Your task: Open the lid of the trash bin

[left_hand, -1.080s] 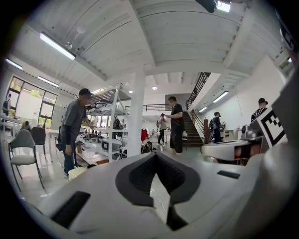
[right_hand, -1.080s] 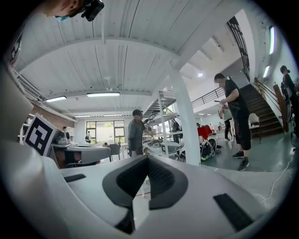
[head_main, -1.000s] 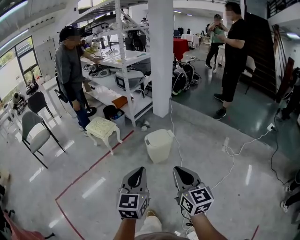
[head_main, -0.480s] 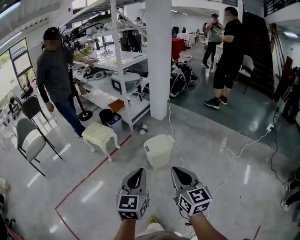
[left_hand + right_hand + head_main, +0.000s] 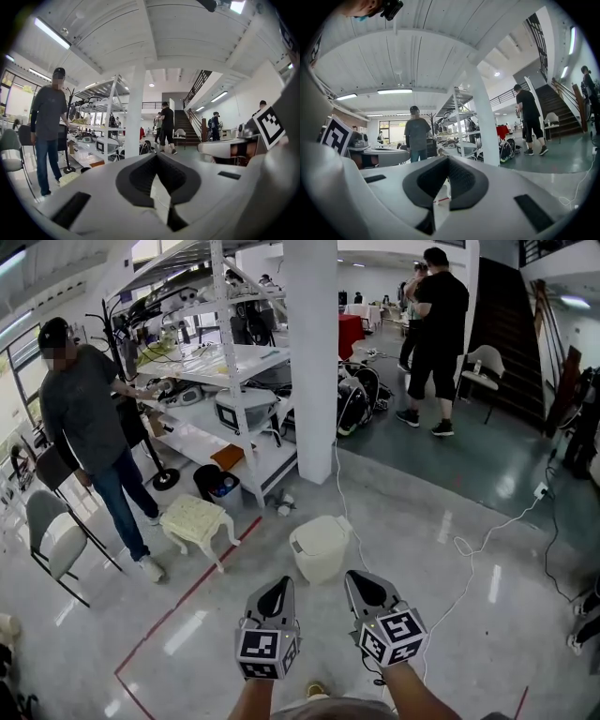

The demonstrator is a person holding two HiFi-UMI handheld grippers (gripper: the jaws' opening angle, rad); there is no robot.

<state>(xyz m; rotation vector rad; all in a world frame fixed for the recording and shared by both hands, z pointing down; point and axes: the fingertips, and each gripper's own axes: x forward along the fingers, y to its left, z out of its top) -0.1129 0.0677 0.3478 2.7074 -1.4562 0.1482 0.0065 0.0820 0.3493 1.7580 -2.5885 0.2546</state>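
The trash bin point(image 5: 321, 547) is a small cream bin standing on the grey floor in front of the white pillar point(image 5: 309, 352), with its lid down. In the head view my left gripper point(image 5: 276, 592) and right gripper point(image 5: 359, 585) hang side by side just short of the bin, pointing at it without touching it. Both are shut with nothing held. In the left gripper view the left gripper point(image 5: 157, 157) has its dark jaw tips together, and the right gripper point(image 5: 447, 160) shows the same in the right gripper view. I cannot make out the bin in either gripper view.
A cream stool point(image 5: 195, 519) and a black bucket point(image 5: 216, 484) stand left of the bin, below a white shelf rack point(image 5: 234, 381). A person point(image 5: 89, 442) walks at the left beside a grey chair point(image 5: 52, 540). A white cable point(image 5: 469, 559) trails right of the bin.
The person at the left has walked away from the rack toward the near left. The person in black at the back has moved farther off. The bin now sits slightly nearer my grippers.
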